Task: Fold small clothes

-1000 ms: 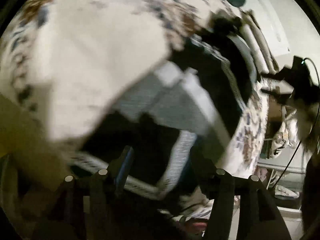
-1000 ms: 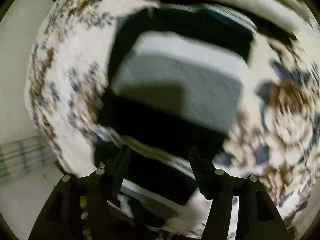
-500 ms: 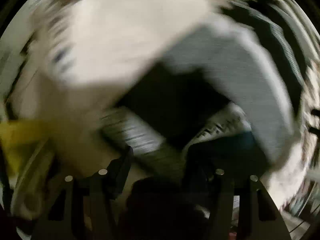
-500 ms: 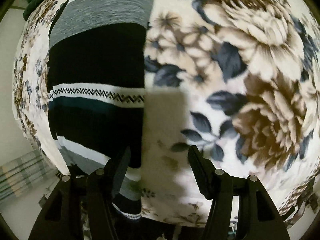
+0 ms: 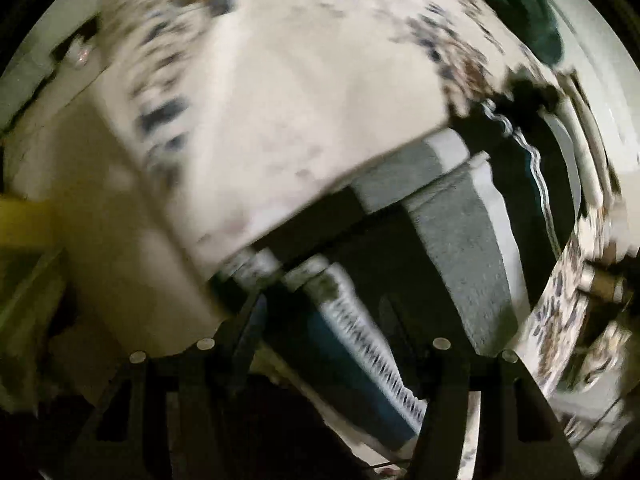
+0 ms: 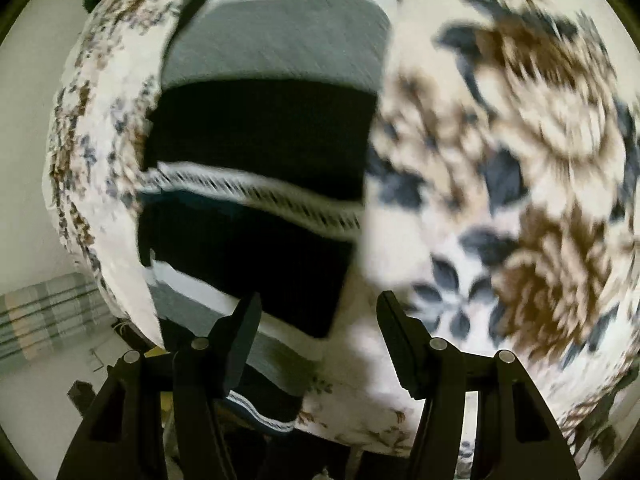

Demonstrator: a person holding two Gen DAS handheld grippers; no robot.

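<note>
I held my right gripper [image 6: 318,330] above the near edge of the striped sweater [image 6: 256,152], which lay folded on the flowery blanket [image 6: 500,168]. Its jaws were wide and empty. My left gripper [image 5: 324,336] was open over it too. Next, I think, I should pinch an edge and fold again.

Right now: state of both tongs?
Left tongs: open over the striped garment, nothing visibly gripped.
Right tongs: open, empty, above the garment's edge.
</note>
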